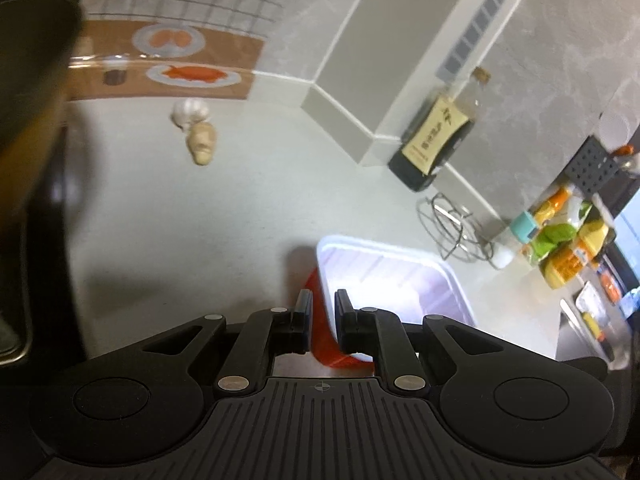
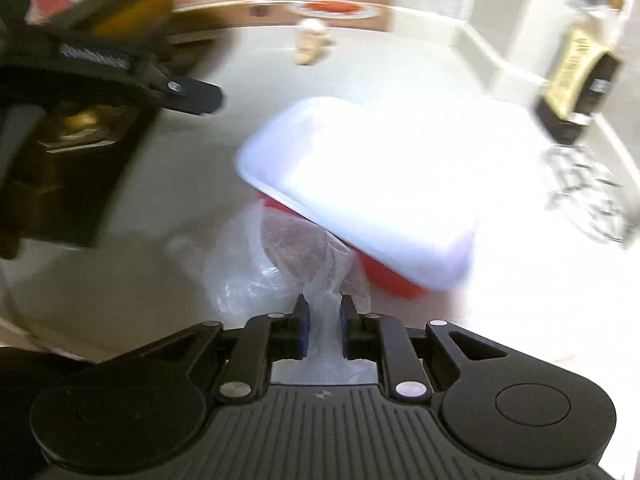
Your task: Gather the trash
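A white foam tray [image 1: 392, 276] lies on the pale counter with a red tray [image 1: 320, 320] under it. My left gripper [image 1: 323, 308] is shut on the red tray's rim at the near left corner. In the right wrist view the white tray [image 2: 360, 184] is blurred and tilted, and the red tray [image 2: 392, 276] shows under its near edge. Crumpled clear plastic film [image 2: 272, 264] lies in front of it. My right gripper [image 2: 323, 312] is shut on a fold of that film.
Garlic [image 1: 190, 110] and a ginger piece [image 1: 202, 144] lie farther back by a brown placemat [image 1: 160, 64]. A dark sauce bottle [image 1: 434, 140], a wire stand [image 1: 452, 224] and several condiment bottles [image 1: 568, 240] line the right wall. A dark stove edge [image 1: 36, 200] borders the left.
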